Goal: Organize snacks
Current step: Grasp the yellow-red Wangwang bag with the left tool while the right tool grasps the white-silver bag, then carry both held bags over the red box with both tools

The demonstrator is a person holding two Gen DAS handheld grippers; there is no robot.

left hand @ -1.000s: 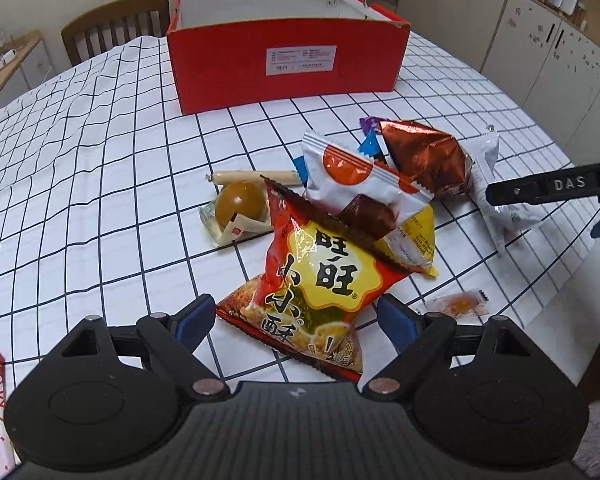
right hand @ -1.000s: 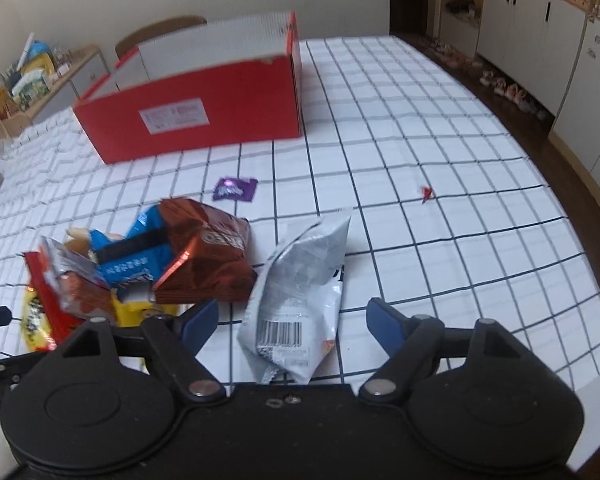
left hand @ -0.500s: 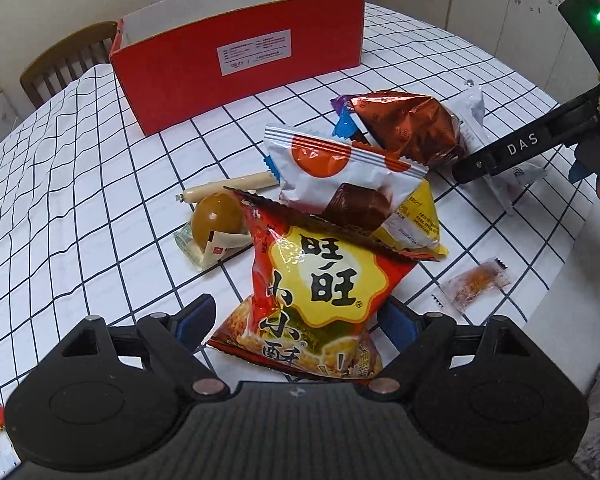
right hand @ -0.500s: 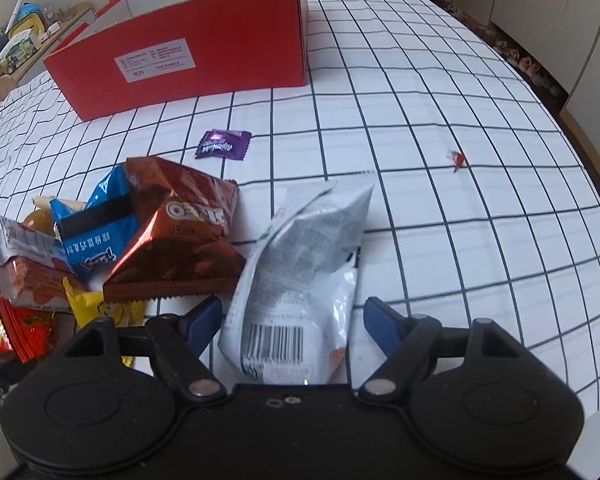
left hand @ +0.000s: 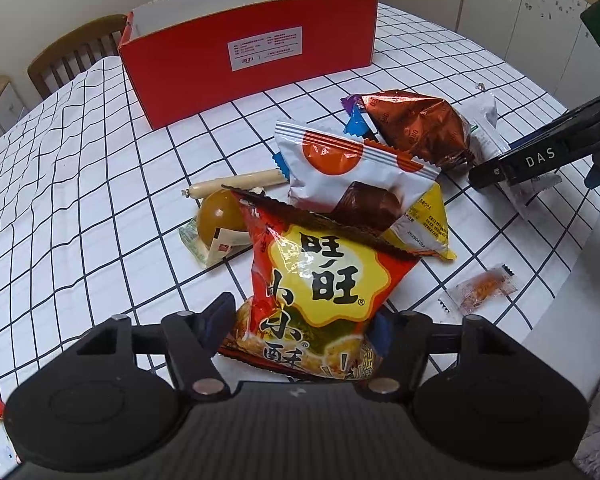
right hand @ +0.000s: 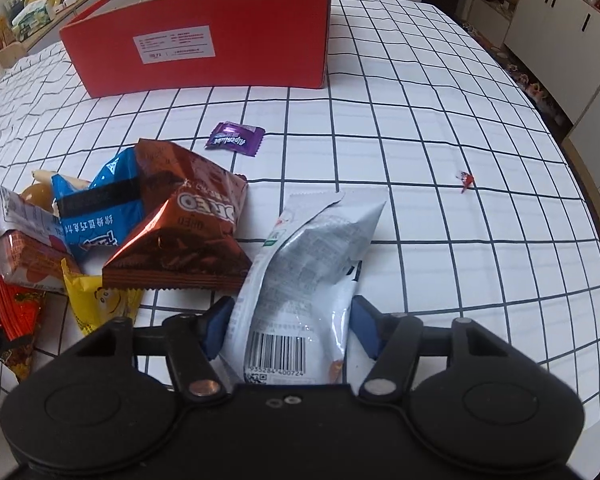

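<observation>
On the checked surface, near its front edge, a heap of snacks lies in front of a red box that stands open-topped toward the far edge. The left claw points steeply down at the near end of the heap; its jaws have just been closing, and its blue pads now press both sides of a red and yellow bag, pinching its lower end. That bag leans up against a white packet with orange circles, which rests on a yellow packet. Just beside them lie a thin sausage stick and a round amber sweet. A small orange sachet lies alone, close to the front edge.

At the right end of the heap, the right claw has also just been closing its jaws, and it squeezes a silver pouch at the barcode end. The pouch lies with its far end pointing toward the box. Touching its left side is a brown foil bag, with a blue packet tucked against it. A purple sweet lies apart between the heap and the box, and a tiny red scrap sits well off toward the right edge.
</observation>
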